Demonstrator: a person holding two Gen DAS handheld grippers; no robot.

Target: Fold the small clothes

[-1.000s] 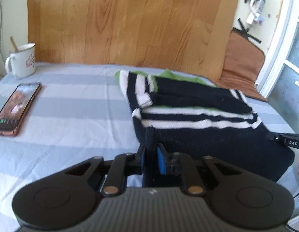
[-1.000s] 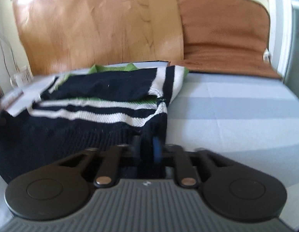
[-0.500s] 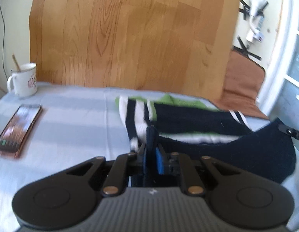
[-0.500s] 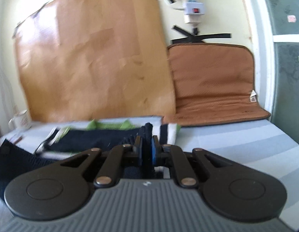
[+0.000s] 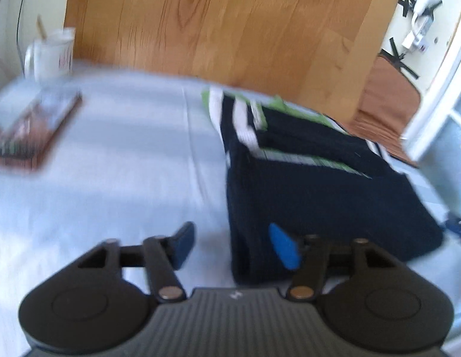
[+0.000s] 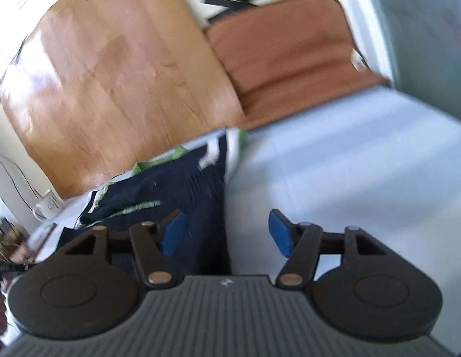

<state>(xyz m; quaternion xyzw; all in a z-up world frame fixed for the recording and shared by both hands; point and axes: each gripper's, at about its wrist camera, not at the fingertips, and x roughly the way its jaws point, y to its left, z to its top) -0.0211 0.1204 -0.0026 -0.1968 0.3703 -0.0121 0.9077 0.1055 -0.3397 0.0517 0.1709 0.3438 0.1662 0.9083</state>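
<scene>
Between the blue pads of my left tool [image 5: 234, 245] I see the near left corner of the folded sweater [image 5: 319, 190]; the jaws are opening and neither pad presses on the cloth, so I hold nothing there. One pad stands over bare sheet, the other over the dark knit. My right tool [image 6: 226, 233] is opening as well: its left pad hangs over the sweater [image 6: 176, 187], its right pad over the sheet, and the garment's right edge runs up between them, not gripped.

Beyond the tools, the sweater lies folded on the pale blue striped sheet [image 5: 126, 154], its plain navy part nearest me, with white stripes and green trim at the far end. Well to the left of it, in the left wrist view, a phone [image 5: 34, 131] lies flat on the sheet, and a white mug [image 5: 53, 55] stands behind the phone near the wall. A wood-grain board [image 5: 230, 23] leans behind the sheet, and a brown cushion [image 6: 292, 56] rests to its right. Both views are blurred, so finer detail is lost to me.
</scene>
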